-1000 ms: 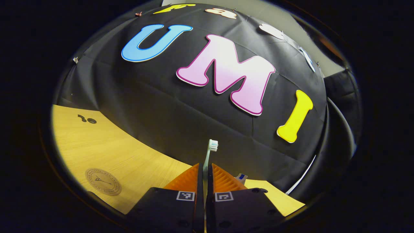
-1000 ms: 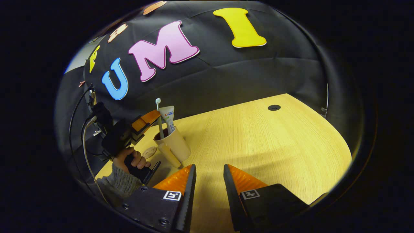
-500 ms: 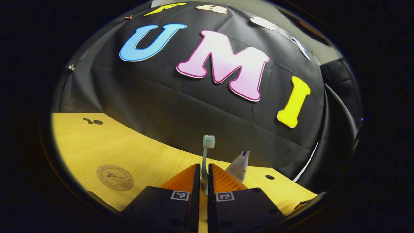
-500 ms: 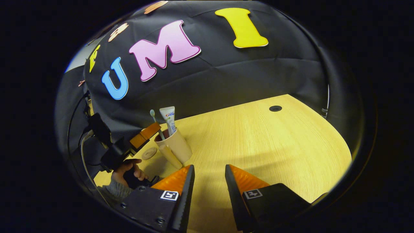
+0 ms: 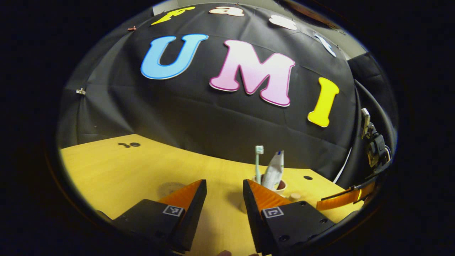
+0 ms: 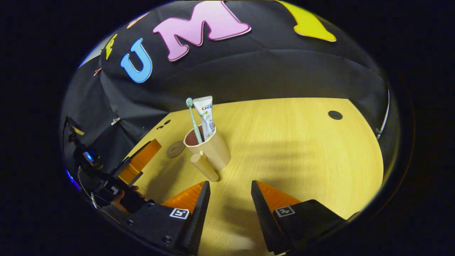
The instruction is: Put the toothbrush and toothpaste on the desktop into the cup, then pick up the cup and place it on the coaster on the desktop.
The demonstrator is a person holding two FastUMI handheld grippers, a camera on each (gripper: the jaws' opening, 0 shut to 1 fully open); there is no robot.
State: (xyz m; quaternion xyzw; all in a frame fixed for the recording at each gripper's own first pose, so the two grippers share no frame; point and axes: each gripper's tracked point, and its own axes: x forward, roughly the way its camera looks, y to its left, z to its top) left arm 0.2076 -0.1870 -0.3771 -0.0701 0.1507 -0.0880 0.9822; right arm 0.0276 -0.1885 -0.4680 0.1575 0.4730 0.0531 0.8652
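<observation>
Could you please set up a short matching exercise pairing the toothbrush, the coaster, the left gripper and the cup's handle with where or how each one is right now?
Things:
1. toothbrush
2. coaster
3. left gripper
4. cup handle

States:
A. open, holding nothing
B. flat on the desktop, nothing on it
C. standing in the cup beside the toothpaste
D. sticking out towards the right gripper

Pairs: 1-C, 2-B, 3-A, 4-D
</observation>
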